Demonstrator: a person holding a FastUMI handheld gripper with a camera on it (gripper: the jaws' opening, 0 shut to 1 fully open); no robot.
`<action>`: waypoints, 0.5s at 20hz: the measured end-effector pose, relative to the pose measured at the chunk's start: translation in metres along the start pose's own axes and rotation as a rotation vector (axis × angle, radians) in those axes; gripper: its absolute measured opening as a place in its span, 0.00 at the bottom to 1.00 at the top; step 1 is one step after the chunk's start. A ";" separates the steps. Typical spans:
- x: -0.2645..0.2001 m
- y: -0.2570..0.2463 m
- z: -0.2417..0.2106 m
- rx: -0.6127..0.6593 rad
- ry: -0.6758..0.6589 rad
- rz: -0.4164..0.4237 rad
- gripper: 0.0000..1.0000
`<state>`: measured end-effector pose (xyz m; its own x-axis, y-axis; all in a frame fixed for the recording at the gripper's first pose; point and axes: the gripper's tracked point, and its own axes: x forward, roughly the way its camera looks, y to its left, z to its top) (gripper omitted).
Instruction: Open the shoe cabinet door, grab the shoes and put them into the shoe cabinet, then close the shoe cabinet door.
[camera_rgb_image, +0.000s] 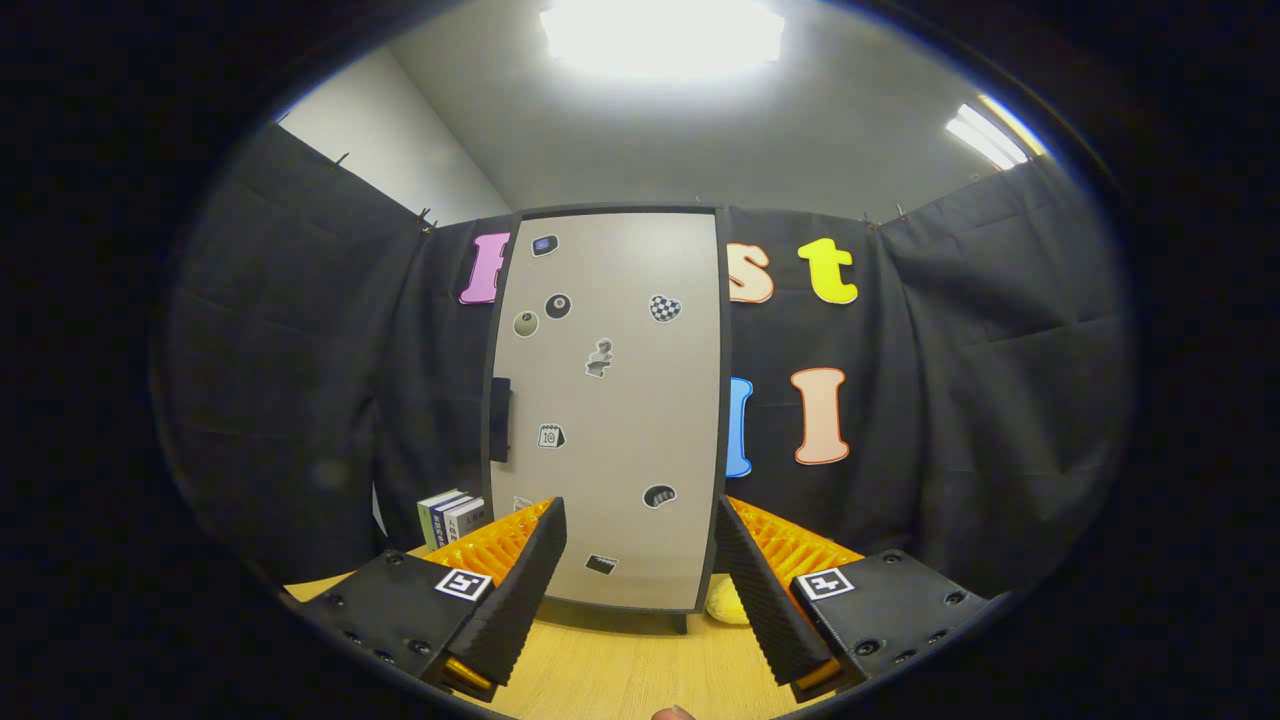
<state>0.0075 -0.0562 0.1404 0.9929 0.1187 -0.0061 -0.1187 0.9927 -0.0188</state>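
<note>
Open claw before closed shoe cabinet door, fingers empty.

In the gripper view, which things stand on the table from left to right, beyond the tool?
Books → shoe cabinet, door shut, dark handle on its left edge → yellow thing at its right foot, partly hidden. The tool is open, holding nothing.

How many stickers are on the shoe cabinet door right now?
9 at least on the shoe cabinet door: one top left, three across the upper part, one mid-door, one by the handle, two low. One more peeks behind the open hand-held gripper, whose fingers may hide others.
</note>
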 end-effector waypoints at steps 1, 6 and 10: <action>-0.007 -0.003 -0.003 -0.003 -0.001 -0.007 0.95; -0.024 -0.010 -0.014 -0.013 0.007 -0.008 0.95; -0.028 -0.020 -0.010 0.012 -0.015 -0.017 0.95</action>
<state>-0.0182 -0.0796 0.1311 0.9947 0.1024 0.0095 -0.1023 0.9947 -0.0070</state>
